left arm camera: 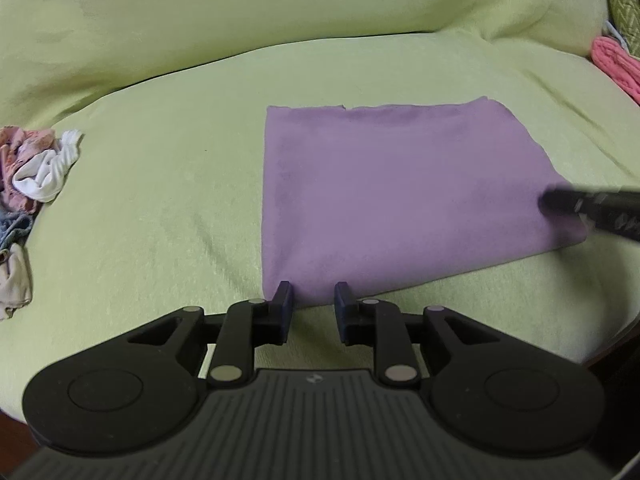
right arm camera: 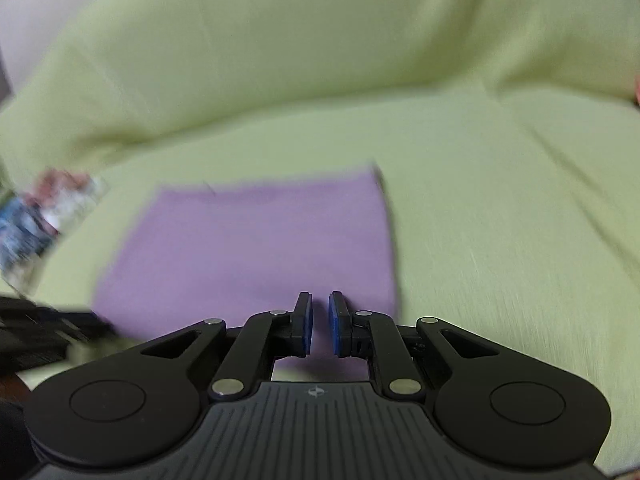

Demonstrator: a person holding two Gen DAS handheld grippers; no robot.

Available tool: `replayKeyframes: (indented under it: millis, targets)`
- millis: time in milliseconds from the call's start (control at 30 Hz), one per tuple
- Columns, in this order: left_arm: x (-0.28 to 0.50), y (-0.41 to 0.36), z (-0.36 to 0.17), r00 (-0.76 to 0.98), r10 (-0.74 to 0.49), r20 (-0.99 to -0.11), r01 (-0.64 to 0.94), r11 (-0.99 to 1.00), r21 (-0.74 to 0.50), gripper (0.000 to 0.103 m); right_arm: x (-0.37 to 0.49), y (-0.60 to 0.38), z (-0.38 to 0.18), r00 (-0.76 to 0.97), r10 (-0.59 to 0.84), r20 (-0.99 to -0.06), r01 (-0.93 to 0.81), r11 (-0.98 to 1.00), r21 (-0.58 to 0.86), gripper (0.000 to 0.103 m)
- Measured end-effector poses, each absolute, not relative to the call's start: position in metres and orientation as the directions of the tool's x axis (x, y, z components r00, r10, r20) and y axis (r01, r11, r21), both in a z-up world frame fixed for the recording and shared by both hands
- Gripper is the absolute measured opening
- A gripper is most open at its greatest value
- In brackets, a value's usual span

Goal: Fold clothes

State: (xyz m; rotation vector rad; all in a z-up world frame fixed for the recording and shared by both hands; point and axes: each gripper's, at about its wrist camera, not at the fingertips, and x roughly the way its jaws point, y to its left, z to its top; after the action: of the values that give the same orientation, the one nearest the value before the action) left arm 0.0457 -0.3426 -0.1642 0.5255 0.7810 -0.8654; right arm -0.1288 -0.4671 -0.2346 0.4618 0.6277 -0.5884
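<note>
A purple cloth (left arm camera: pixel 400 192) lies flat, folded into a rectangle, on a light green covered couch seat (left arm camera: pixel 160 208). My left gripper (left arm camera: pixel 311 294) is open and empty at the cloth's near left corner. My right gripper (right arm camera: pixel 320 304) has its jaws a small gap apart with nothing between them, over the cloth's near edge (right arm camera: pixel 256 248). The right wrist view is motion-blurred. The right gripper's tip also shows in the left wrist view (left arm camera: pixel 560 200) over the cloth's right side.
A pile of crumpled clothes (left arm camera: pixel 36 168) lies at the left of the seat, also blurred in the right wrist view (right arm camera: pixel 44 216). A pink garment (left arm camera: pixel 616 64) lies at the far right. The green backrest (left arm camera: pixel 280 8) rises behind.
</note>
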Motion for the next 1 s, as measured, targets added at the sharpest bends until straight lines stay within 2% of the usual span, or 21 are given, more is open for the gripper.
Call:
replayKeyframes:
  millis: [67, 167, 200, 300, 533, 600, 700, 767, 867, 1000]
  targets:
    - [0.056, -0.336, -0.160, 0.389, -0.507, -0.769, 0.839, 0.540, 0.068, 0.021, -0.136, -0.474, -0.241, 0.656, -0.345, -0.671, 0.637, 0.730, 0.247, 0.008]
    - [0.083, -0.337, -0.149, 0.394, -0.544, -0.741, 0.843, 0.534, 0.056, 0.020, -0.139, -0.487, -0.230, 0.669, -0.343, -0.659, 0.642, 0.713, 0.281, 0.019]
    - [0.096, -0.344, -0.146, 0.377, -0.556, -0.741, 0.849, 0.527, 0.037, 0.020, -0.136, -0.492, -0.224, 0.686, -0.341, -0.643, 0.629, 0.722, 0.288, 0.019]
    - [0.137, -0.365, -0.140, 0.317, -0.589, -0.744, 0.861, 0.507, -0.034, 0.029, -0.110, -0.509, -0.205, 0.741, -0.301, -0.601, 0.561, 0.769, 0.307, 0.022]
    - [0.199, -0.405, -0.153, 0.230, -0.640, -0.733, 0.857, 0.489, -0.159, 0.031, -0.010, -0.556, -0.182, 0.838, -0.083, -0.539, 0.348, 0.842, 0.411, 0.024]
    - [0.207, -0.409, -0.162, 0.208, -0.657, -0.725, 0.850, 0.488, -0.199, 0.030, 0.004, -0.562, -0.185, 0.865, -0.041, -0.500, 0.303, 0.837, 0.456, 0.024]
    - [0.219, -0.410, -0.173, 0.132, -0.685, -0.717, 0.836, 0.465, -0.290, 0.030, 0.014, -0.566, -0.199, 0.859, 0.062, -0.508, 0.219, 0.852, 0.476, 0.024]
    - [0.222, -0.411, -0.174, 0.128, -0.691, -0.712, 0.845, 0.452, -0.287, 0.030, 0.026, -0.564, -0.204, 0.833, 0.085, -0.547, 0.176, 0.896, 0.407, 0.026]
    - [0.227, -0.408, -0.176, 0.115, -0.698, -0.707, 0.846, 0.442, -0.298, 0.031, 0.038, -0.557, -0.204, 0.809, 0.110, -0.577, 0.076, 0.954, 0.289, 0.037]
    - [0.234, -0.404, -0.178, 0.098, -0.706, -0.702, 0.838, 0.439, -0.324, 0.031, 0.046, -0.555, -0.209, 0.775, 0.175, -0.608, -0.031, 0.970, 0.240, 0.039]
